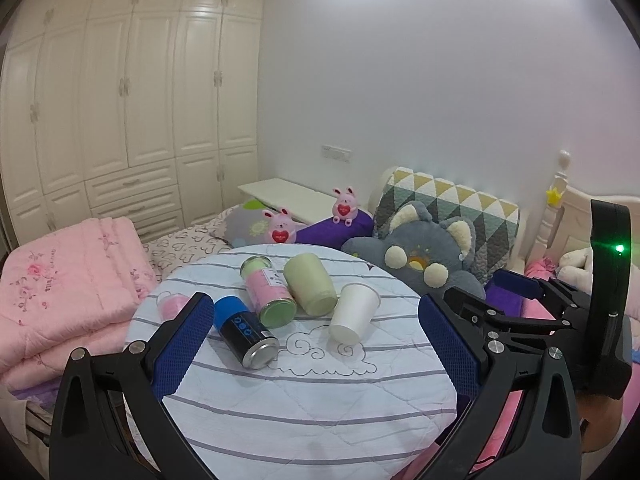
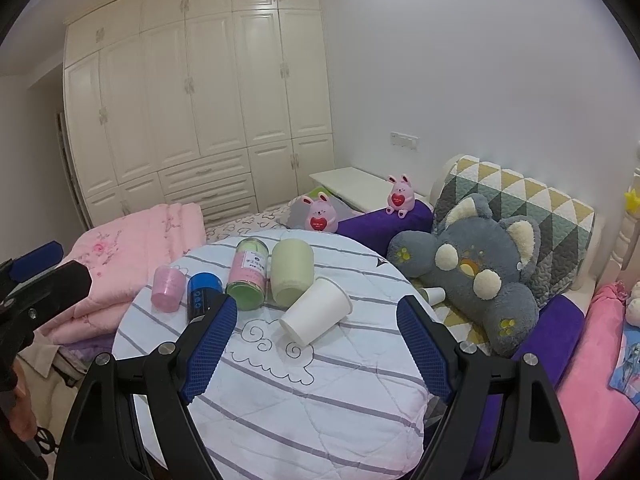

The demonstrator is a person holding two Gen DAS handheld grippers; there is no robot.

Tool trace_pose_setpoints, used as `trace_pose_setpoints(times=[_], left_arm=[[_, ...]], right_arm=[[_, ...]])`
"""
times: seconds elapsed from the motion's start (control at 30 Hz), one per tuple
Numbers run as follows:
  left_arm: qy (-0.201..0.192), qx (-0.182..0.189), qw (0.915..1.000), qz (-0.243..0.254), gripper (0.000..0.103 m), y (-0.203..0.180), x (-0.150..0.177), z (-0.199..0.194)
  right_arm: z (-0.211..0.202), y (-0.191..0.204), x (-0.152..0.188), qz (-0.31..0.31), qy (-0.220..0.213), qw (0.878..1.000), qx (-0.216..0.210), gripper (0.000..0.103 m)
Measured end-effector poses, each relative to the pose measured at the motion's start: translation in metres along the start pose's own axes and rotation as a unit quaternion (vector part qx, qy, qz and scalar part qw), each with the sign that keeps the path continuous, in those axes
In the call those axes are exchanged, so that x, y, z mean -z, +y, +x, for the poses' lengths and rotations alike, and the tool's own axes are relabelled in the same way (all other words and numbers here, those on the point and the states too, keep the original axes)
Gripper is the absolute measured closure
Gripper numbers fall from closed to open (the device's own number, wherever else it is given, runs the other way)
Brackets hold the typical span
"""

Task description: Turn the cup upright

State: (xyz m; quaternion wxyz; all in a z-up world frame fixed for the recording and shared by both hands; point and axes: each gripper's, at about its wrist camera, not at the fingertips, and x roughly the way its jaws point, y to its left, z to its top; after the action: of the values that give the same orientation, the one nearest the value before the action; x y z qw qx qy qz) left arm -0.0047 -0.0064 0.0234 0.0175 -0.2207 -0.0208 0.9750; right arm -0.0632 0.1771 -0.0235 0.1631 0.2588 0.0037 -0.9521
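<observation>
A white paper cup (image 1: 354,311) lies on its side on the round table with a striped cloth (image 1: 304,408), its closed base toward me and its mouth away to the right; it also shows in the right wrist view (image 2: 316,310). My left gripper (image 1: 314,340) is open and empty, just in front of the row of containers. My right gripper (image 2: 316,344) is open and empty, with the cup lying just beyond its fingertips. The right gripper also shows at the right of the left wrist view (image 1: 500,296).
Left of the cup lie a pale green cup (image 1: 310,284), a pink and green jar (image 1: 269,290), a blue and black can (image 1: 242,330) and a small pink cup (image 2: 168,288). A grey plush cat (image 2: 472,268) and another small paper cup (image 2: 434,294) lie to the right.
</observation>
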Motion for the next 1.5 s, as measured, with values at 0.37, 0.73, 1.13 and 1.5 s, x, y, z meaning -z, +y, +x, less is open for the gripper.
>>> trace_pose_setpoints(times=[0.37, 0.73, 1.13, 1.5], left_arm=[[0.011, -0.001, 0.9999, 0.000, 0.000, 0.000, 0.005, 0.008], [0.026, -0.004, 0.9996, -0.006, 0.000, 0.008, 0.011, 0.019], [0.057, -0.003, 0.9982, -0.019, 0.000, 0.020, 0.021, 0.048], [0.083, -0.002, 0.9962, -0.024, 0.000, 0.031, 0.026, 0.079]], right_arm=[[0.009, -0.001, 0.002, 0.002, 0.012, 1.000, -0.003, 0.020], [0.016, -0.001, 0.005, 0.005, 0.019, 1.000, -0.003, 0.020], [0.034, -0.003, 0.006, 0.005, 0.038, 0.999, -0.003, 0.020], [0.056, 0.002, 0.008, 0.002, 0.060, 0.998, -0.002, 0.020]])
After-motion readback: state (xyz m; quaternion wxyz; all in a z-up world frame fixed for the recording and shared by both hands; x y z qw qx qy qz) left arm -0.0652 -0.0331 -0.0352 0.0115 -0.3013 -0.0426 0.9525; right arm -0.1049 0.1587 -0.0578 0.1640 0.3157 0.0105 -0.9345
